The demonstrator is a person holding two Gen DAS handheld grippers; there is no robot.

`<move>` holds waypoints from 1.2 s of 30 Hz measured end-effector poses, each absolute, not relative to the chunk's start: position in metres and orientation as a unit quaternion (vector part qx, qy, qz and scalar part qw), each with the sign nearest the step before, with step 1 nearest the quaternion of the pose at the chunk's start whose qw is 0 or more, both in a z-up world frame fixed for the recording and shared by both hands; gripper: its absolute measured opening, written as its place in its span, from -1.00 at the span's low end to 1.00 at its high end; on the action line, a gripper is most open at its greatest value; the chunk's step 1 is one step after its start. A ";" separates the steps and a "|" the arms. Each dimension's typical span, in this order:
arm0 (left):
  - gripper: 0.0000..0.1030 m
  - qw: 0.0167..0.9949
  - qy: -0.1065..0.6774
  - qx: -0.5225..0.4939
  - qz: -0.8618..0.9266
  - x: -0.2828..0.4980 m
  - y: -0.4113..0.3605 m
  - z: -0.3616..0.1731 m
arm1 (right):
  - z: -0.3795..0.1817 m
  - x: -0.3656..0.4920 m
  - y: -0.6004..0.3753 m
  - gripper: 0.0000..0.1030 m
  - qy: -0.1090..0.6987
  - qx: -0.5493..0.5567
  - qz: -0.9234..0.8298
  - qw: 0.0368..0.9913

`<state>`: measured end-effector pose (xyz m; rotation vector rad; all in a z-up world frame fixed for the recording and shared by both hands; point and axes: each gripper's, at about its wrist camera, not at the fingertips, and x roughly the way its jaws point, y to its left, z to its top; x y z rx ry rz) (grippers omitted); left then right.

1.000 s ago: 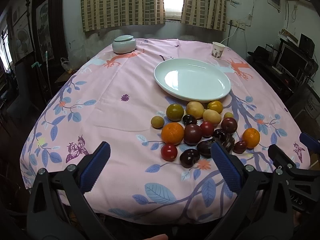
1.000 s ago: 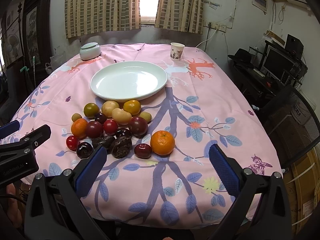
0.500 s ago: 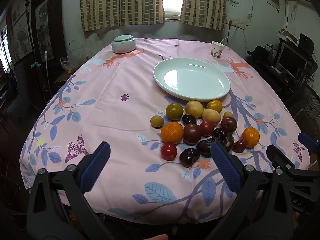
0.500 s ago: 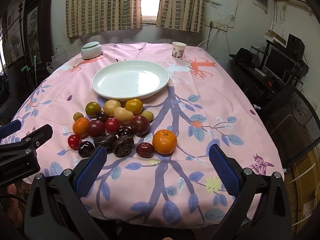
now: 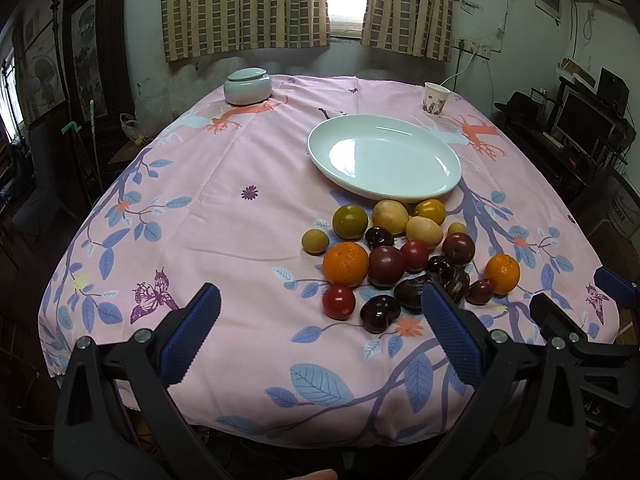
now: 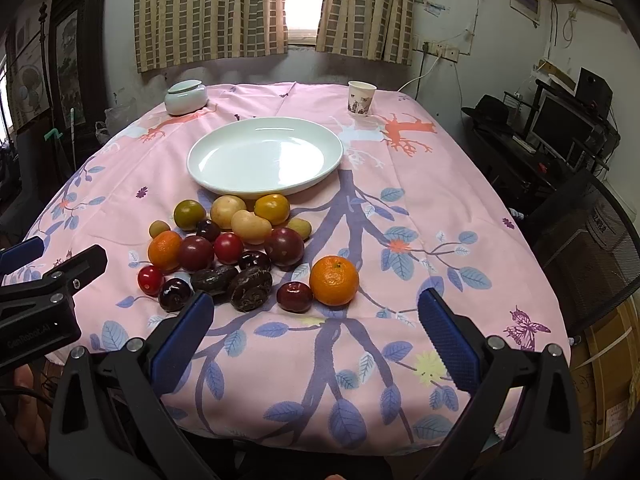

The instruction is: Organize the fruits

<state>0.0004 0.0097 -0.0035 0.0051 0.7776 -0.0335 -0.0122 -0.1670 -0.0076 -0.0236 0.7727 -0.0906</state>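
1. Both tongs gape, holding nothing: left tongs (image 5: 316, 334), right tongs (image 6: 314, 330), low at the desk (image 6: 460, 184) edge.
2. Fruit pile (image 6: 240, 248) lies on pink cloth just before the bare white oval plate (image 6: 264, 158).
3. Tip: take outliers first, e.g. lone orange mandarin (image 6: 334, 280); grip gently.
4. Count: roughly eighteen fruits, three orange; one plate.

My left gripper's right finger (image 5: 452, 340) covers part of the dark wrinkled fruit (image 5: 412, 292) at the fruit pile's near edge. My right gripper's left finger (image 6: 182, 344) clips the dark plum (image 6: 175, 294). Print on the paper cup (image 6: 361, 98) beyond the plate (image 6: 224, 184) is too small to read.
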 end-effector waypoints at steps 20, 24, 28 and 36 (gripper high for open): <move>0.96 0.925 0.379 0.001 -0.018 0.000 0.010 -0.004 | -0.007 -0.012 -0.167 0.97 0.377 -0.013 -0.044 0.925; 0.96 0.925 0.380 0.002 -0.018 0.000 0.011 -0.004 | -0.008 -0.012 -0.166 0.97 0.377 -0.013 -0.044 0.925; 0.96 0.925 0.380 0.001 -0.018 0.000 0.010 -0.004 | -0.008 -0.012 -0.165 0.97 0.377 -0.013 -0.044 0.925; 0.96 0.926 0.377 0.001 -0.007 0.000 0.013 -0.005 | -0.008 -0.012 -0.167 0.97 0.379 -0.011 -0.043 0.924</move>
